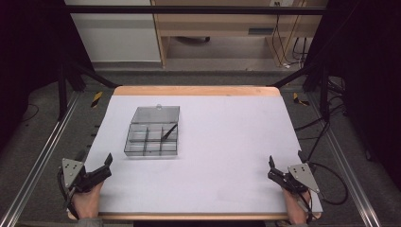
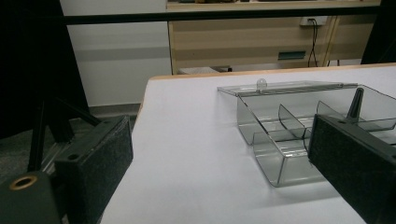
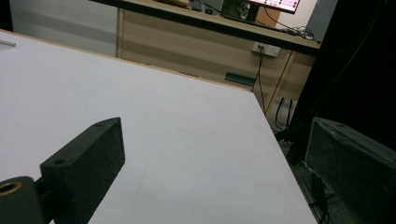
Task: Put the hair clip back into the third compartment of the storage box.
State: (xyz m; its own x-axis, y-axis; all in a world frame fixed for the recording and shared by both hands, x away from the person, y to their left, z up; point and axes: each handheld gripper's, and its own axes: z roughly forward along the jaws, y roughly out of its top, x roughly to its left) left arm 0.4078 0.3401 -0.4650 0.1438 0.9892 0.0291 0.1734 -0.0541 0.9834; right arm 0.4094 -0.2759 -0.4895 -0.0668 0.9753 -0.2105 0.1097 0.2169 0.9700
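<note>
1. Nearest to me are my two grippers at the near edge of the tabletop (image 1: 227,118). The left gripper (image 1: 105,165) sits at the near left corner, jaws spread and nothing between them. The right gripper (image 1: 273,168) sits at the near right corner, released and empty as well.
2. The thing I am working on is the clear compartment box (image 1: 152,140), which lies left of centre, toward the far left part of the tabletop — well apart from the right gripper and only near the left one.
3. Its lid (image 1: 156,114) lies folded back flat on the far side, so the box is open. A small knob (image 2: 261,83) stands on the lid's edge.
4. Inside, thin dividers cut the box into small compartments. A slim dark stick-like piece (image 1: 169,132) leans across the right-hand ones; I cannot tell what it is. The other compartments look empty, though the clear plastic makes that hard to judge.
5. Risk, as I judge it: the box looks light and unanchored, so a push from my left jaw on its near wall would likely slide it rather than grip it.
6. Another risk — catching the leaning piece could flick it out.
</note>
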